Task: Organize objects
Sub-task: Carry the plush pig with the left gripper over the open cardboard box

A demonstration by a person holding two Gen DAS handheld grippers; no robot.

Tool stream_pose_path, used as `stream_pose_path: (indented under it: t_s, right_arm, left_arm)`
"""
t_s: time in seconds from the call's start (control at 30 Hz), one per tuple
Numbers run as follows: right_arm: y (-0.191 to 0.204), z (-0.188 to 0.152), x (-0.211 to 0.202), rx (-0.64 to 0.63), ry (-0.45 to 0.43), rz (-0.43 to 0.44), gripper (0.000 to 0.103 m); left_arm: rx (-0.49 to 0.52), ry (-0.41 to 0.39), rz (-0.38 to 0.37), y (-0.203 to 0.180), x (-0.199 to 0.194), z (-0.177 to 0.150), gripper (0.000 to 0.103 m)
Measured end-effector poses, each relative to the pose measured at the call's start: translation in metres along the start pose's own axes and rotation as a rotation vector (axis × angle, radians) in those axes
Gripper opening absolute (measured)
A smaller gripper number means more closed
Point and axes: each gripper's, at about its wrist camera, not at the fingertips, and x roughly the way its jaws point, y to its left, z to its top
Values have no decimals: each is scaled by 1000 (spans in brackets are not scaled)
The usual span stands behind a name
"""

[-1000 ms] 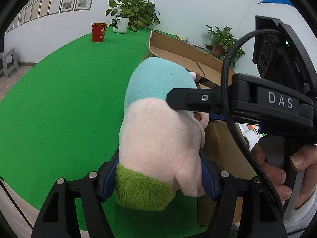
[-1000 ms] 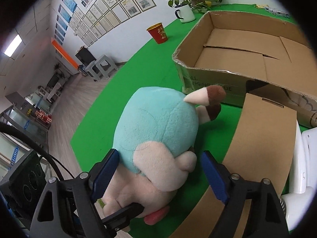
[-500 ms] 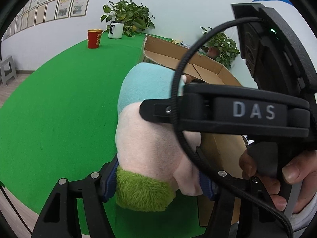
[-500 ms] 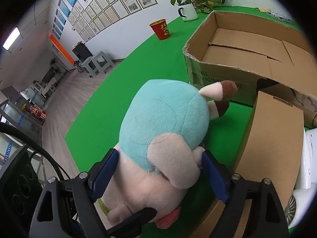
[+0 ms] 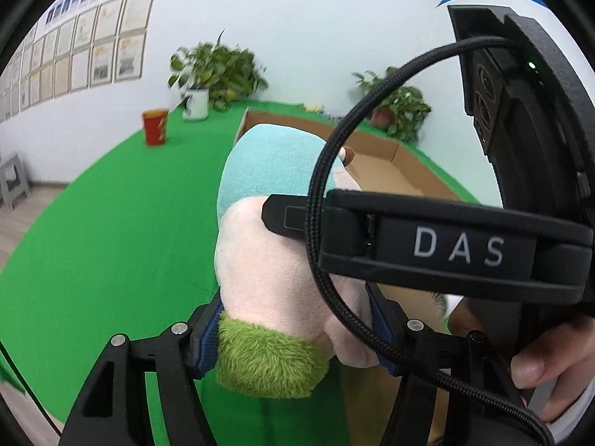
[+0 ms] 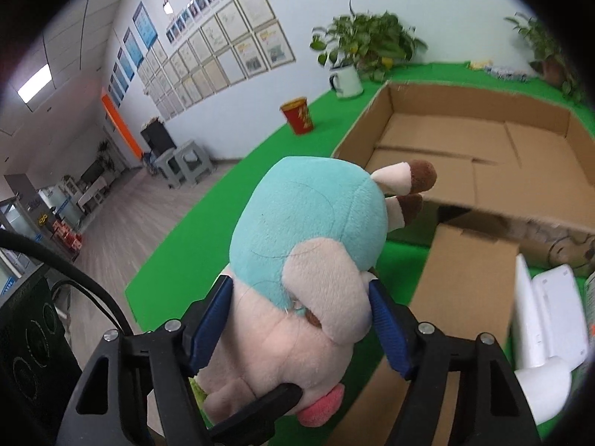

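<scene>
My left claw (image 5: 293, 334) pinches the plush toy (image 5: 275, 245) low; my right claw (image 6: 297, 319) is closing round its head, steadying it toward the cardboard box (image 6: 479, 152).

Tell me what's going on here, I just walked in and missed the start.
A person holds a teal and pink plush toy with both handheld grippers. The left gripper clamps its body; the right gripper is closing on its head. It hangs above the green table cover, near the open, empty cardboard box.
</scene>
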Motion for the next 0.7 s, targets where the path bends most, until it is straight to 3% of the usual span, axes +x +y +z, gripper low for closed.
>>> stream_pose_path:
  t_s: [0.4,0.7]
  right_arm:
    - [-15,100,-90,-59,-314,-60,70]
    - [-23,128,-91,-75,-357,-73,69]
  left_arm:
    - [145,-290,-87,-68,-19,121,63]
    - [168,-322,-107,-77,-2,183,63]
